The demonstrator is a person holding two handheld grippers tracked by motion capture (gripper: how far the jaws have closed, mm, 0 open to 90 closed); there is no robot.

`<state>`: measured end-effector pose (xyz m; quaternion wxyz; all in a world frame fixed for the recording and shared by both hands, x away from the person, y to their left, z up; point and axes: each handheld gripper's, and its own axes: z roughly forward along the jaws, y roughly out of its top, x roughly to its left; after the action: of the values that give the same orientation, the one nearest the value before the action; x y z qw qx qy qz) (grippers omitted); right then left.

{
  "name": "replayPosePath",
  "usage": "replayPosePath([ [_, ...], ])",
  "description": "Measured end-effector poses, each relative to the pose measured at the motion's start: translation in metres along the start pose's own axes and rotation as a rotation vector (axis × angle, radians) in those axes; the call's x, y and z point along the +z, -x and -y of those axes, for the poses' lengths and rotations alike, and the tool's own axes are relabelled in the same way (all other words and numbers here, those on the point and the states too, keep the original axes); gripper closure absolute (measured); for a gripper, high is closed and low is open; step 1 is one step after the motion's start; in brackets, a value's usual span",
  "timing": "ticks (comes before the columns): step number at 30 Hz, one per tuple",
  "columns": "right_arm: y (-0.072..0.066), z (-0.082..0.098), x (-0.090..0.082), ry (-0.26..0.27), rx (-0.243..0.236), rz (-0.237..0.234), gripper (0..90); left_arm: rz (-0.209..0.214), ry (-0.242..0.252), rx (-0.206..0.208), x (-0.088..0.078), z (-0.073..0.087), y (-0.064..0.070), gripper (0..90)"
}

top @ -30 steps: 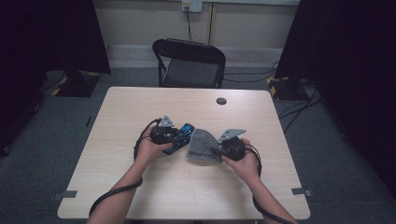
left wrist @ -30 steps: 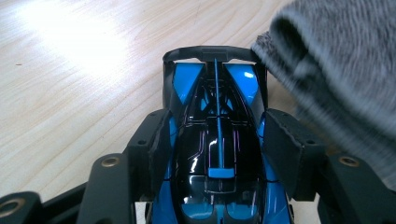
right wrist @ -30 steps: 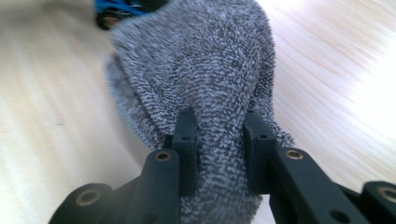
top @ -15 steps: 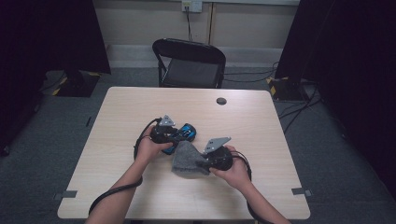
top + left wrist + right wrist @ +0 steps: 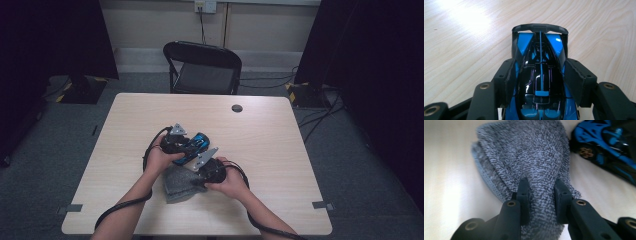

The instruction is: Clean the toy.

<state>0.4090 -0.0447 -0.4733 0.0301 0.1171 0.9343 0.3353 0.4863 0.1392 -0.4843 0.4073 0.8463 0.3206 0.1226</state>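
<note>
High view: left gripper clamped on toy car, right gripper pinching grey cloth.

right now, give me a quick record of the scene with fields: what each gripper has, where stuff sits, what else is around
left gripper: shut on the toy car, jaws on its two sides
toy car: blue and black, on the table
right gripper: shut on the grey cloth, a fold bunched between the jaws
grey cloth: lying on the table, beside the toy car, on the person's side of it
table: light wood, with a small dark round disc near the far edge
beyond the table: black folding chair
</note>
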Motion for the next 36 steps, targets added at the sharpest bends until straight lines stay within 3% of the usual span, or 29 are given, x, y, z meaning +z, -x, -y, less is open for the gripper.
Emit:
replayPosePath([
  [2, 0.008, -0.003, 0.003, -0.011, 0.033, 0.014, 71.4, -0.004, 0.003, 0.001, 0.000, 0.001, 0.001, 43.7],
  [14, 0.039, -0.001, 0.000, -0.049, 0.099, 0.093, 71.3, -0.002, 0.017, 0.000, -0.002, 0.004, 0.000, 43.6],
  [20, 0.048, 0.004, -0.005, -0.059, 0.107, 0.130, 71.3, -0.004, 0.018, 0.002, -0.003, 0.004, 0.000, 43.6],
  [30, 0.063, 0.017, -0.017, -0.063, 0.168, 0.194, 71.2, -0.004, 0.024, 0.003, -0.003, 0.006, 0.000, 43.6],
  [36, 0.067, 0.016, -0.018, -0.084, 0.164, 0.228, 71.2, -0.003, 0.025, 0.002, -0.003, 0.006, 0.000, 43.7],
])
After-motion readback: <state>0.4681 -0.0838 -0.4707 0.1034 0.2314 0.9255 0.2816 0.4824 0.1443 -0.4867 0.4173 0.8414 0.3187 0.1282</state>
